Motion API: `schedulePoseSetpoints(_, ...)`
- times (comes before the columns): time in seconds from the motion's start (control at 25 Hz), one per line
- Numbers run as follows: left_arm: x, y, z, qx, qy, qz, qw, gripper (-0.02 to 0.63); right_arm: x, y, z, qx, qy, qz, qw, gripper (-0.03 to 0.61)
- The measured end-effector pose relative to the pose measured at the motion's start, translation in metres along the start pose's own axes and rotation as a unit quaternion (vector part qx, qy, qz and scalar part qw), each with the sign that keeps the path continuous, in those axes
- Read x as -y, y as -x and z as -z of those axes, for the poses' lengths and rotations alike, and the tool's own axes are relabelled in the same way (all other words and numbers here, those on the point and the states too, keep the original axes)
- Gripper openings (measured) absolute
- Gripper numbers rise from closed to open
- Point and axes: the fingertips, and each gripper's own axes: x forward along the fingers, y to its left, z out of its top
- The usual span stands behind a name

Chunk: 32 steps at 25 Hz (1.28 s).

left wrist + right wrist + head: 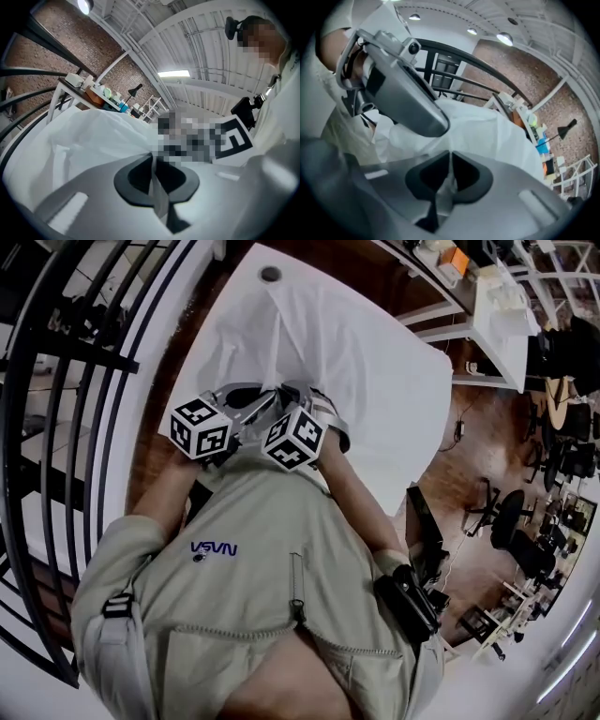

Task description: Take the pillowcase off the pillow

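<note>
The white pillowcase [319, 343] lies spread over a white table, and its near edge is pulled up toward my chest. My left gripper [242, 401], with its marker cube, is at that near edge. In the left gripper view the left gripper [152, 161] is shut, with a thin fold of the pillowcase [93, 136] pinched between its pads. Right beside it, my right gripper [314, 401] also meets the cloth. The right gripper [449, 165] is shut on a fold of the pillowcase [487, 136]. The pillow itself is hidden inside the cloth.
A black metal railing [56, 427] curves along the left. The white table [258, 263] has a small round hole at its far end. A white bench [502, 324] with clutter stands at the top right. Office chairs [516, 521] stand on the wooden floor at right.
</note>
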Motion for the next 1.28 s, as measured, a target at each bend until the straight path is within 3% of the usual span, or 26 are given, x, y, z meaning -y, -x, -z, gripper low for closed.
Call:
schedulePoseSetpoints(0.2, -0.027, 0.017, 0.014, -0.017, 0.007, -0.06, 0.998, 0.008, 0.032, 0.031, -0.014, 0.075, -0.095, 0.046, 0.992, 0.011)
schedulePoseSetpoints(0.36, -0.021, 0.017, 0.011, -0.016, -0.012, -0.054, 0.9984, 0.009, 0.059, 0.068, -0.028, 0.148, -0.175, 0.055, 0.972, 0.009)
schedulePoseSetpoints(0.52, -0.011, 0.011, 0.008, -0.035, -0.073, -0.043, 0.9958, 0.009, 0.089, 0.093, -0.019, 0.191, -0.258, 0.077, 0.944, 0.008)
schedulePoseSetpoints(0.64, -0.026, 0.012, 0.035, -0.107, -0.145, -0.08, 0.9804, 0.008, 0.124, 0.118, -0.004, 0.227, -0.317, 0.121, 0.913, 0.007)
schedulePoseSetpoints(0.68, -0.033, 0.015, 0.049, -0.127, -0.151, -0.089, 0.9763, 0.008, 0.138, 0.13, 0.0, 0.243, -0.333, 0.135, 0.901, 0.007)
schedulePoseSetpoints(0.72, -0.037, 0.019, 0.059, -0.131, -0.134, -0.092, 0.978, 0.008, 0.149, 0.14, 0.002, 0.257, -0.344, 0.14, 0.892, 0.006)
schedulePoseSetpoints(0.8, -0.039, 0.017, 0.062, -0.115, -0.106, -0.098, 0.9828, 0.009, 0.155, 0.15, -0.005, 0.277, -0.336, 0.131, 0.891, 0.007)
schedulePoseSetpoints(0.84, -0.04, 0.011, 0.059, -0.112, -0.117, -0.109, 0.9808, 0.009, 0.153, 0.15, -0.012, 0.286, -0.328, 0.119, 0.893, 0.007)
schedulePoseSetpoints(0.92, -0.049, -0.006, 0.054, -0.116, -0.133, -0.132, 0.9754, 0.009, 0.139, 0.145, -0.025, 0.302, -0.325, 0.077, 0.893, 0.008)
schedulePoseSetpoints(1.08, -0.063, 0.001, 0.043, -0.085, -0.087, -0.151, 0.981, 0.03, 0.095, 0.114, -0.033, 0.293, -0.333, -0.01, 0.896, 0.009)
schedulePoseSetpoints(1.2, -0.067, 0.032, 0.026, -0.04, -0.05, -0.158, 0.9854, 0.111, 0.083, 0.102, -0.029, 0.287, -0.342, -0.025, 0.894, 0.009)
schedulePoseSetpoints(1.28, -0.062, 0.044, 0.01, -0.017, -0.048, -0.154, 0.9867, 0.118, 0.084, 0.1, -0.029, 0.288, -0.342, -0.022, 0.894, 0.011)
